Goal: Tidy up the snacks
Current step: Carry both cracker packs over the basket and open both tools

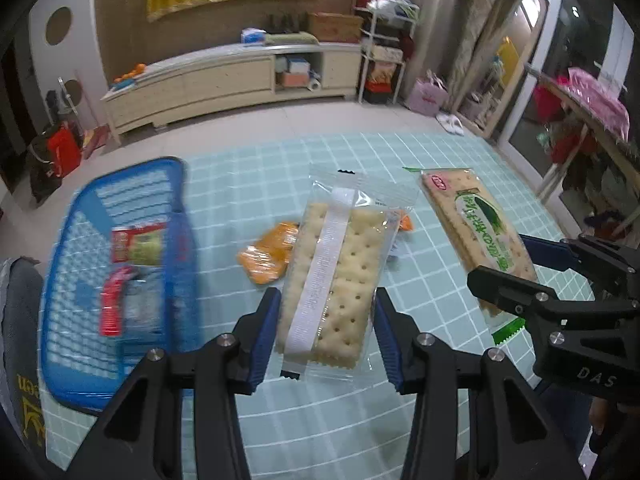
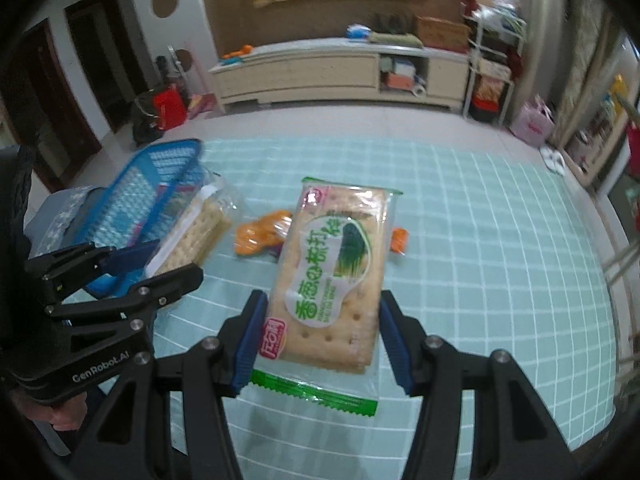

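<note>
My left gripper is shut on a clear-wrapped cracker pack with a white strip, held above the table. At its right my right gripper is shut on a cracker pack with green print, also lifted. Each gripper shows in the other's view: the right gripper with its green pack, and the left gripper with its clear pack. A blue basket at the left holds red-wrapped snacks. Orange snack packets lie on the table beyond the packs.
The table wears a pale green checked cloth. Its right edge curves away near a chair frame. A low cabinet and shelves stand across the floor behind. A grey padded seat sits behind the basket.
</note>
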Action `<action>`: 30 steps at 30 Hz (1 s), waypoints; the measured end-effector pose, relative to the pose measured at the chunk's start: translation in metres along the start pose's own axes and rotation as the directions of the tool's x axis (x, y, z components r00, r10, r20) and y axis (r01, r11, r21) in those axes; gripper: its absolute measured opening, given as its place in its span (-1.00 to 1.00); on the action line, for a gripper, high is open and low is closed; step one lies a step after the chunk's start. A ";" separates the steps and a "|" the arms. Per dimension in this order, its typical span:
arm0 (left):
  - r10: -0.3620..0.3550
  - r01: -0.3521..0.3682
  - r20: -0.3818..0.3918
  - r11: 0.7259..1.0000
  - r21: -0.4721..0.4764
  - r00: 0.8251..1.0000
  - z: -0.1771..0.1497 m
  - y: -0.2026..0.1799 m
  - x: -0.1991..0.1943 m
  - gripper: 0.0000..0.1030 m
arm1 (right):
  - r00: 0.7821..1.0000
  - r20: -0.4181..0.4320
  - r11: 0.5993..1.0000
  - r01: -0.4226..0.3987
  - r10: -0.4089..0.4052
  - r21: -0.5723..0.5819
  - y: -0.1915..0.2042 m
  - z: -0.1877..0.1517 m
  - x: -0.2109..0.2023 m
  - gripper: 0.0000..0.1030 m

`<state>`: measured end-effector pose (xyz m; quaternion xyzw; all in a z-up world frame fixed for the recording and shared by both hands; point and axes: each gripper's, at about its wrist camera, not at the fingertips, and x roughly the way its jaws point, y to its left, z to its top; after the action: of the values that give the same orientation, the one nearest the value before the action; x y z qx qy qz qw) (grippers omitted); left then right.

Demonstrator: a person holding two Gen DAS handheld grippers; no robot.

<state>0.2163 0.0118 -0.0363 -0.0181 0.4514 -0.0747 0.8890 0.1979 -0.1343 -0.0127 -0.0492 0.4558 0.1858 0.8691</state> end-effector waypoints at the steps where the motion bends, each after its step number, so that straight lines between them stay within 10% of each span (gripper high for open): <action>1: 0.006 -0.005 0.009 1.000 -0.007 1.000 -0.001 0.009 -0.007 -0.15 | 1.000 0.004 1.000 -0.007 0.007 -0.016 0.009 0.004 -0.001 0.16; 15: 0.102 -0.095 0.077 0.991 -0.093 0.992 0.006 0.134 -0.055 -0.15 | 0.995 0.014 0.980 -0.092 0.096 -0.178 0.118 0.062 0.017 0.16; 30: 0.107 -0.103 0.022 0.986 -0.128 0.994 0.004 0.195 -0.021 -0.15 | 0.988 -0.077 0.962 -0.151 0.136 -0.226 0.168 0.095 0.081 0.16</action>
<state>0.2301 0.2071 -0.0371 -0.0516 0.4425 0.0014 0.8953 0.2518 0.0678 -0.0095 -0.1226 0.4595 0.2986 0.8274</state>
